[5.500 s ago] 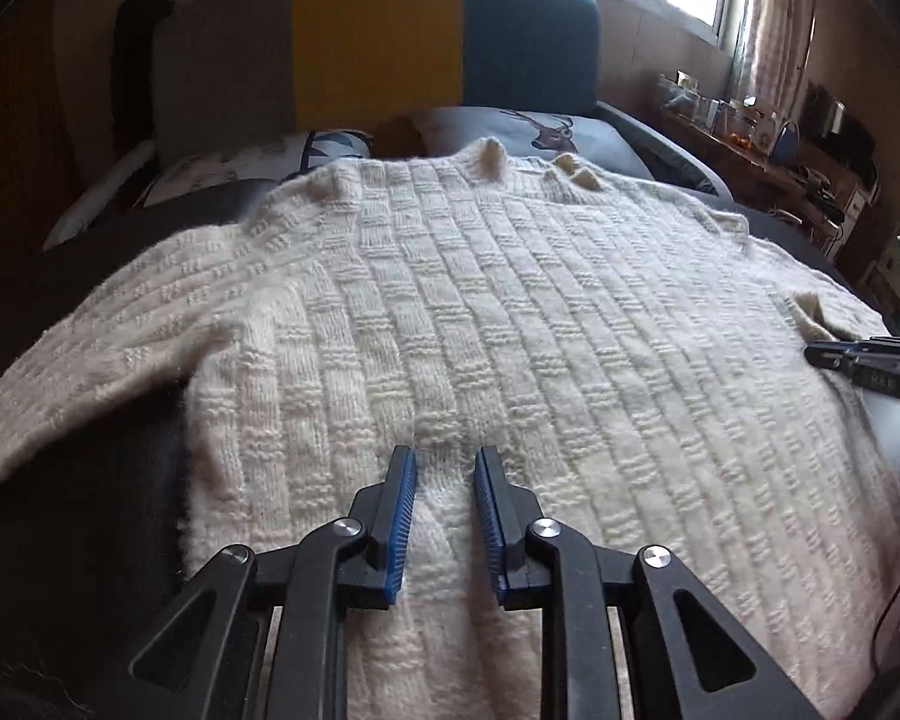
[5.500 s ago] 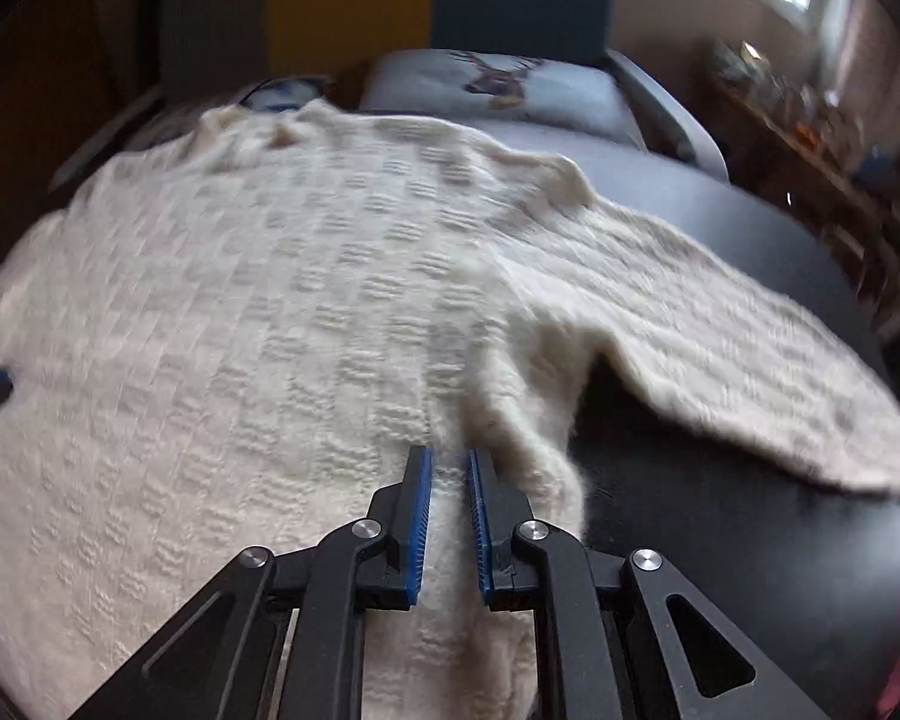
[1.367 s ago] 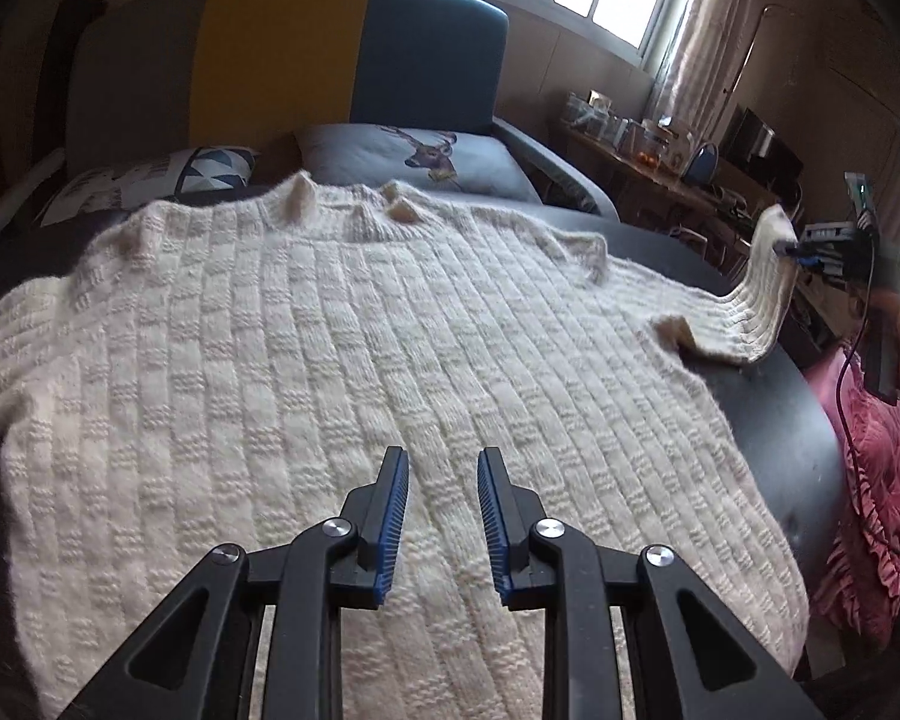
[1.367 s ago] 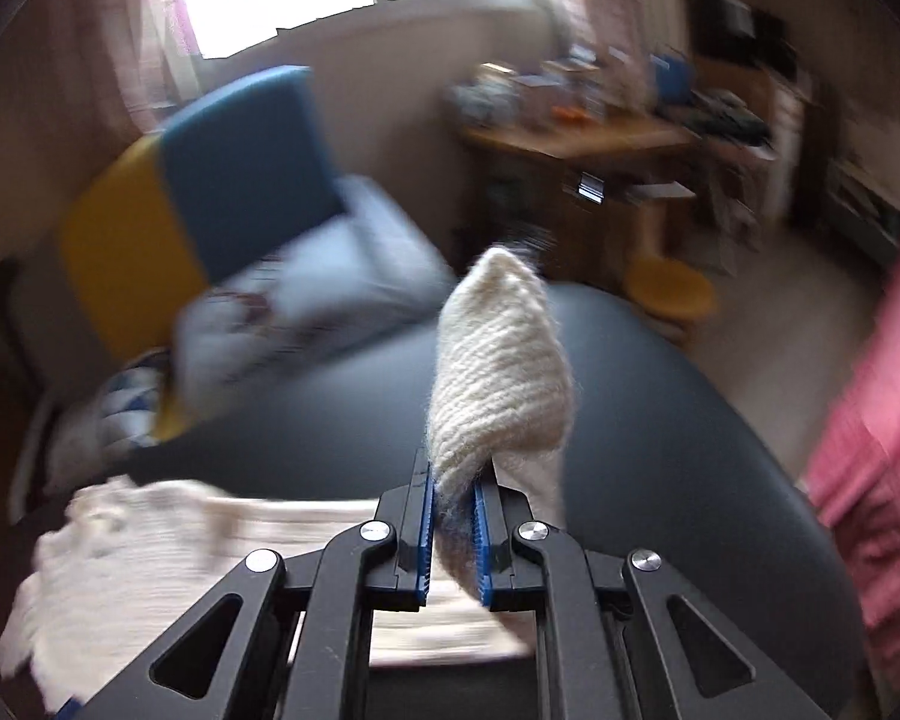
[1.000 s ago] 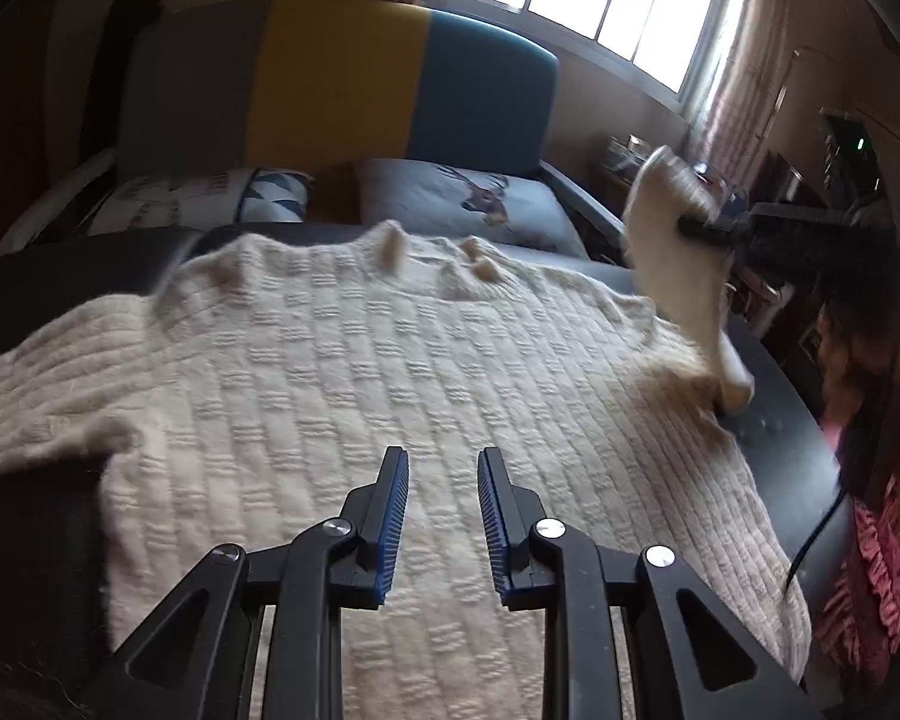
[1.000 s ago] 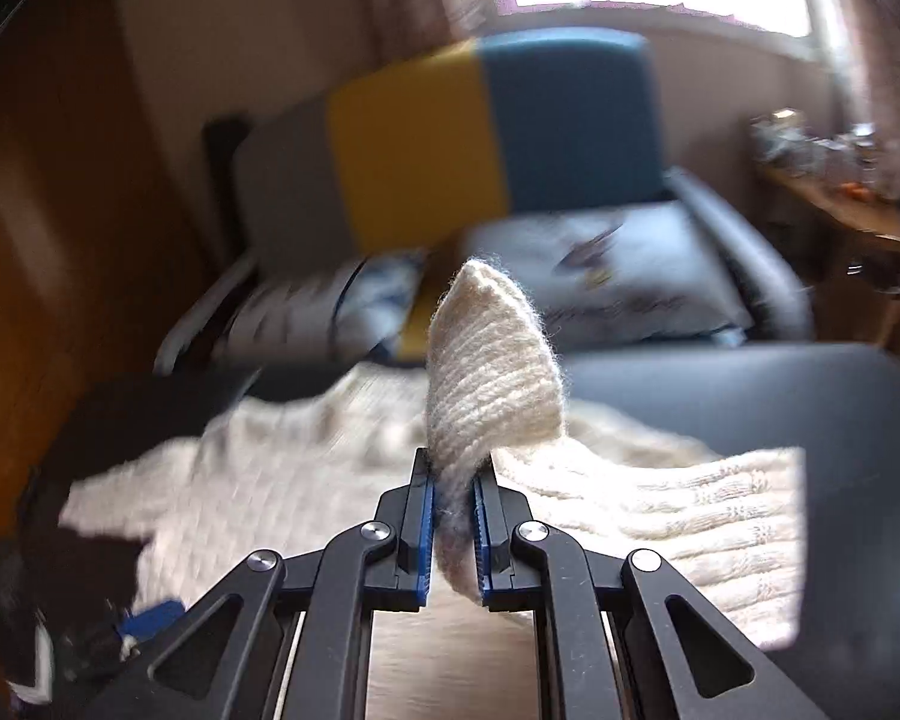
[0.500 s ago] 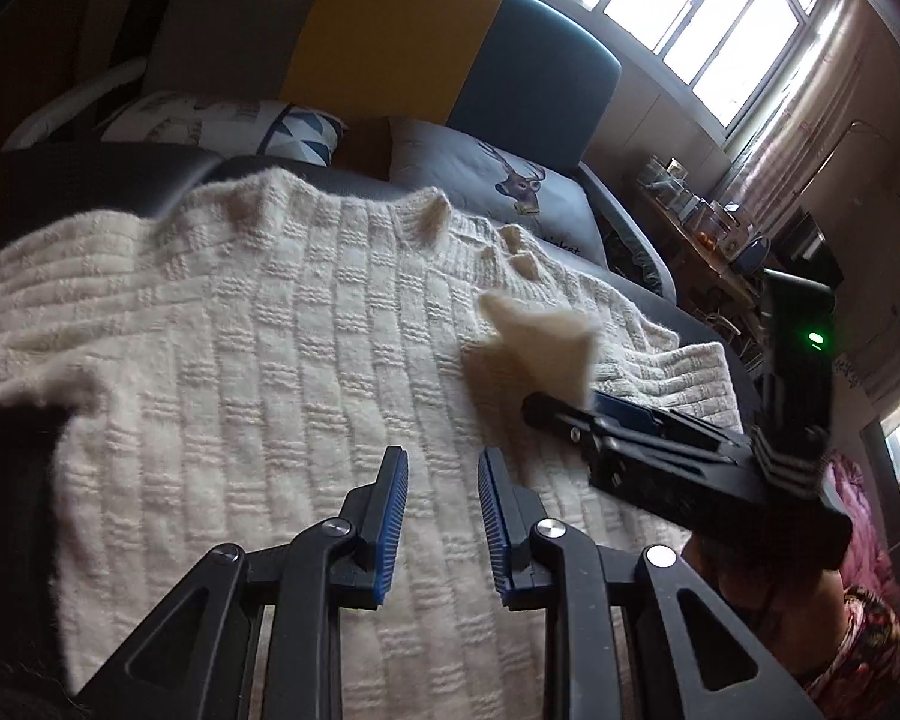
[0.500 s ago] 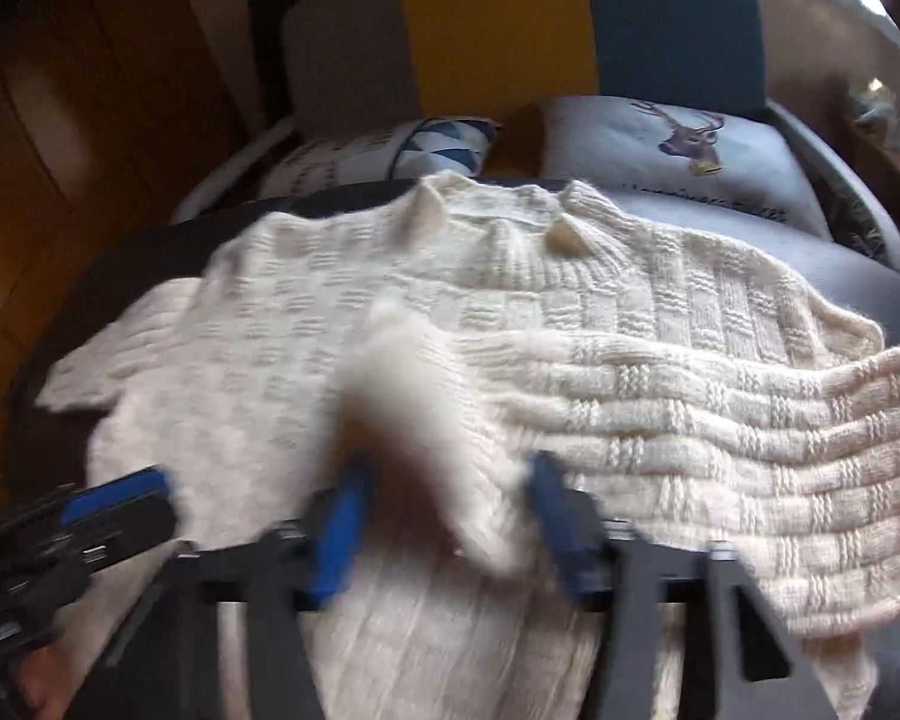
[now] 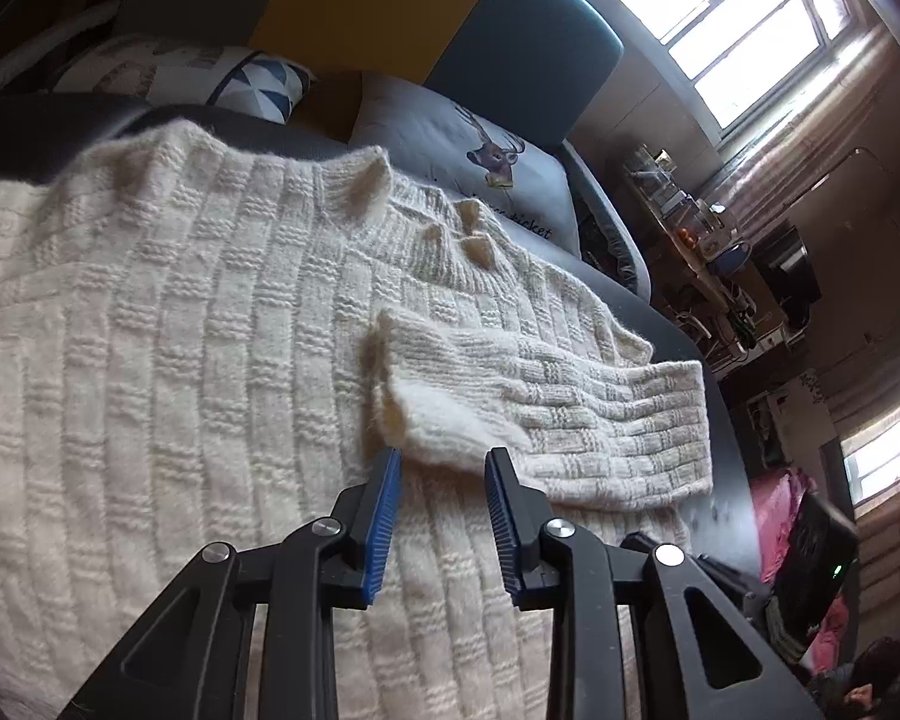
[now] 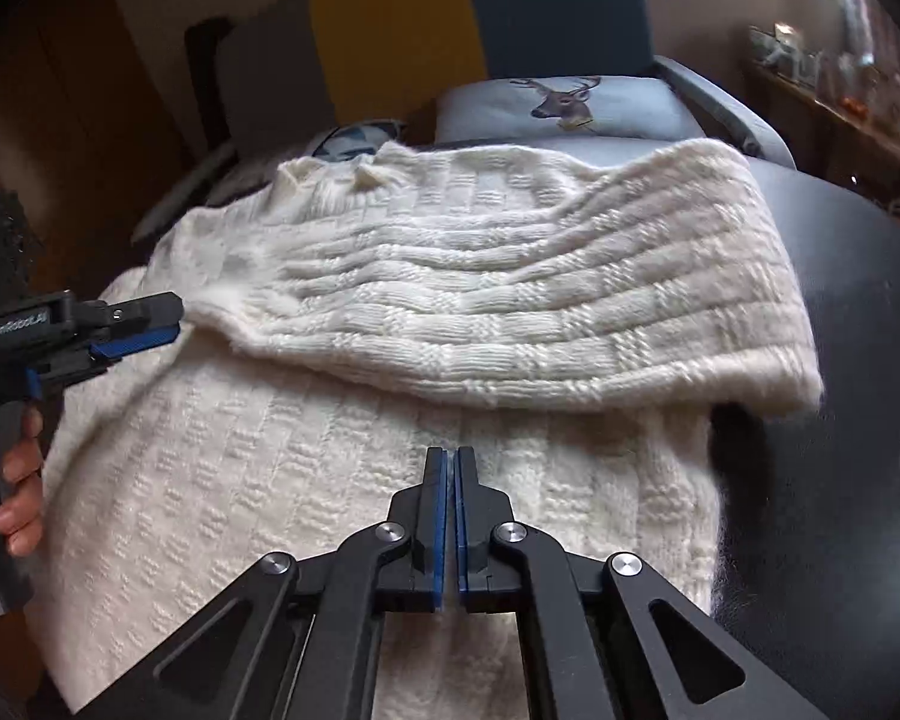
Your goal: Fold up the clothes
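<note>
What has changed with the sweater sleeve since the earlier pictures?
The right gripper carried the sleeve up and over, laid it across the sweater body, let go and is now shut on nothing. The left gripper stayed open above the sweater, which still lies spread out.

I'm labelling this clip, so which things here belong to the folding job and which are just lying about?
Part of the job:
- cream knit sweater
- its sleeve, folded across the body
- left gripper, open
- right gripper, shut and empty

Just lying about:
- deer cushion
- triangle-pattern cushion
- cluttered desk
</note>
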The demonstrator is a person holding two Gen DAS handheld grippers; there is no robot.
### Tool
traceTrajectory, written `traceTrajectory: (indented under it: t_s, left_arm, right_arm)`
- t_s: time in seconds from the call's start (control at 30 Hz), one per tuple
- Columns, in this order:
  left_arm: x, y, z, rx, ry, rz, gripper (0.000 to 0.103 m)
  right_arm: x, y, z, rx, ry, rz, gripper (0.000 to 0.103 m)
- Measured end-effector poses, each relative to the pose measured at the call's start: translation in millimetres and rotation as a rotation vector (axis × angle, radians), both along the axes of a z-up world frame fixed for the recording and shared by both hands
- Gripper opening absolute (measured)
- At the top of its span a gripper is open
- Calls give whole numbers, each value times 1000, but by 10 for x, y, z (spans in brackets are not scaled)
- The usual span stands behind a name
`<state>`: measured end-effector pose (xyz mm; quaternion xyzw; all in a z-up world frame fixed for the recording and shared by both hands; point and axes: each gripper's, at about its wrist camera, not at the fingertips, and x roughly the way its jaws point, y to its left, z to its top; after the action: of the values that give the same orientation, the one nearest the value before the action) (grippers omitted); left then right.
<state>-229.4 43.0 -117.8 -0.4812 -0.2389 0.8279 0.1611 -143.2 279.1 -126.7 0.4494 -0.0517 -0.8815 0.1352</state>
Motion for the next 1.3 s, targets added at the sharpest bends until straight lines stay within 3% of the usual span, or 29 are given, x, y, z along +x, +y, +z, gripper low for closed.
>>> traceTrajectory:
  t_s: [0.23,0.37,0.5,0.77,1.03,1.17,1.3]
  left_arm:
    - [-171,69,-193,94,-91,61,30]
    - [-234,91,-187,81,-76,75,8]
    - [-256,103,84,91,19,36,6]
    - [-328,-153,748,158,155,40,6]
    - [-297,-381,762,92,158,41,6]
    - [-201,-423,639,-17,146,49,6]
    - [-77,-426,439,-128,135,47,6]
  right_arm:
    - [5,84,-55,-62,10,-14,1]
    - [4,138,-35,-102,-1,-16,1]
    - [-50,204,-8,-145,-25,-9,0]
    - [-336,390,-10,-105,-36,-85,0]
    - [-499,631,44,-68,13,-197,0]
    - [-489,769,43,-42,43,-273,0]
    - [-444,915,5,-86,54,-331,0]
